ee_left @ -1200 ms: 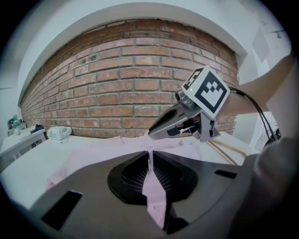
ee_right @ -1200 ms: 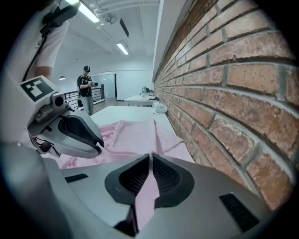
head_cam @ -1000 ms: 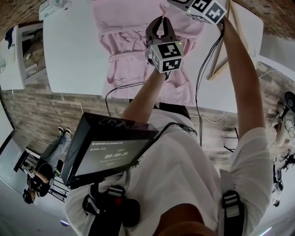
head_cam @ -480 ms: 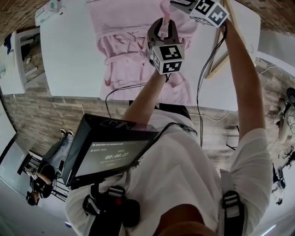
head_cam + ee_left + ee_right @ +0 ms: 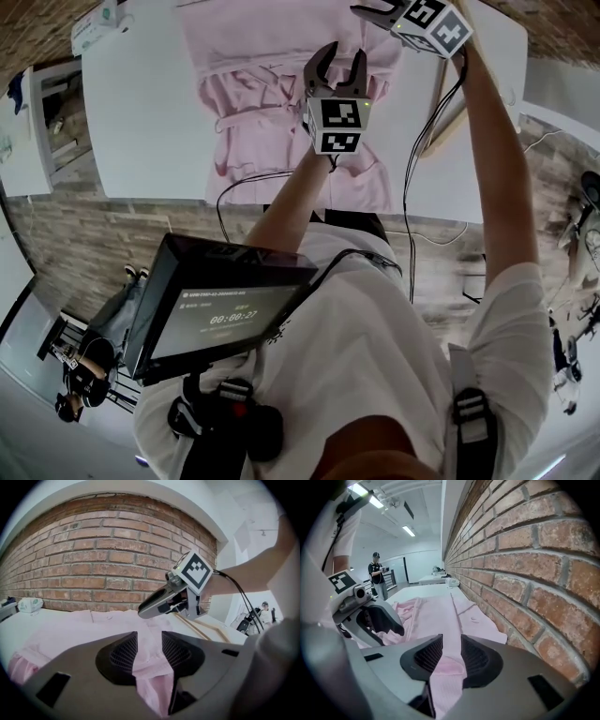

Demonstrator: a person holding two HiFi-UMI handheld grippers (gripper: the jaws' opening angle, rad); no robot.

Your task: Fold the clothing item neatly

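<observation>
A pink robe lies spread on the white table, collar toward the brick wall. My left gripper hovers over the robe's middle. Its jaws have just been opening, and a pink fold lies slack in the gap without the pads pressing on it. My right gripper is at the far edge by the wall, partly cut off in the head view. Its jaws have also just been opening, and the robe's edge runs loose between them. In the right gripper view the left gripper shows at the left.
Wooden slats lie on the table's right side. A tissue pack sits at the far left corner. A brick wall borders the table. Black cables hang over the near edge. A person stands far off.
Both grippers held a raised pink fold pinched; now their jaws stand apart and the fold has dropped flat. The left gripper has shifted slightly right.
</observation>
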